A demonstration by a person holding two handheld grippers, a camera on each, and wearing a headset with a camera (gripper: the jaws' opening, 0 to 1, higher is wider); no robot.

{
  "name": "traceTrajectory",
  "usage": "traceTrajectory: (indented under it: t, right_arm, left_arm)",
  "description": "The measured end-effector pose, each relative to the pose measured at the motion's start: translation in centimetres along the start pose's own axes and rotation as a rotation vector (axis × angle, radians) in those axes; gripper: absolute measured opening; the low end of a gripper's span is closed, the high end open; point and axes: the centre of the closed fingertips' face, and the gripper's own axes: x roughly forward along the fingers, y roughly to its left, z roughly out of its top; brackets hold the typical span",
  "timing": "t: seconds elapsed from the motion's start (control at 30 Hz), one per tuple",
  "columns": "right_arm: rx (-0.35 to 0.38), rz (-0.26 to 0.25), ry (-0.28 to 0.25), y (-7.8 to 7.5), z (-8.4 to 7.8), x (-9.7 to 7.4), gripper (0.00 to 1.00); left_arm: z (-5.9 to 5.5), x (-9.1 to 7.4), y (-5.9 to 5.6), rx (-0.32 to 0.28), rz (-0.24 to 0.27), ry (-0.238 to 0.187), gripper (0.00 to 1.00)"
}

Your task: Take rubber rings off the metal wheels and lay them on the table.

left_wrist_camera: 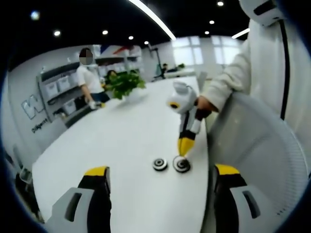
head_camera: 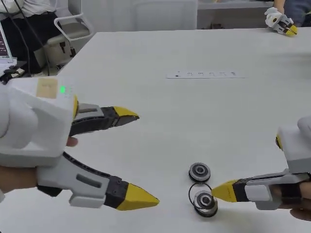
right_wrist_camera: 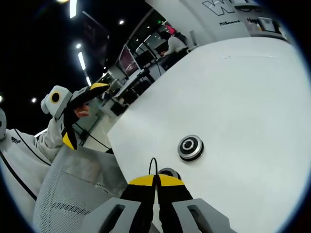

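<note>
Two small metal wheels lie on the white table (head_camera: 160, 63). The far wheel (head_camera: 199, 171) (right_wrist_camera: 190, 147) (left_wrist_camera: 160, 164) keeps its black rubber ring. On the near wheel (head_camera: 205, 203) (left_wrist_camera: 181, 164), a thin black rubber ring (head_camera: 198, 190) (right_wrist_camera: 152, 165) stands up in a loop, partly lifted. My right gripper (head_camera: 217, 191) (right_wrist_camera: 156, 181) is shut with its yellow tips pinching that ring, and it hides most of the near wheel in the right gripper view. My left gripper (head_camera: 138, 158) (left_wrist_camera: 161, 171) is held wide open to the left of the wheels, above the table and holding nothing.
A flush panel with small sockets (head_camera: 204, 74) sits mid-table. Another person's gripper (head_camera: 282, 22) rests at the far right corner. A chair (head_camera: 73, 31) stands beyond the table's left edge. A person stands by shelves (left_wrist_camera: 86, 77) in the background.
</note>
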Motion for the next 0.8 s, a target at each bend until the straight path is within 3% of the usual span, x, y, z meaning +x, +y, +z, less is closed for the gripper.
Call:
traceTrajectory:
  t: [0.3, 0.47, 0.6, 0.8]
  right_arm:
    - [0.003, 0.015, -0.008, 0.4, 0.2, 0.1, 0.0]
    - [0.006, 0.025, -0.013, 0.7, 0.3, 0.1, 0.0]
    - [0.011, 0.029, -0.023, 0.7, 0.5, 0.0, 0.0]
    - [0.021, 0.036, -0.032, 0.7, 0.6, -0.1, 0.0]
  left_arm:
    - [-2.4, -4.0, 1.0, -0.104, 0.127, 0.011, 0.89]
    - [-4.0, -5.2, 0.9, -0.161, 0.184, 0.021, 0.9]
    - [-4.7, -5.4, 0.4, -0.209, 0.199, 0.013, 0.91]
    - [-6.1, -4.2, -1.3, -0.254, 0.178, 0.028, 0.92]
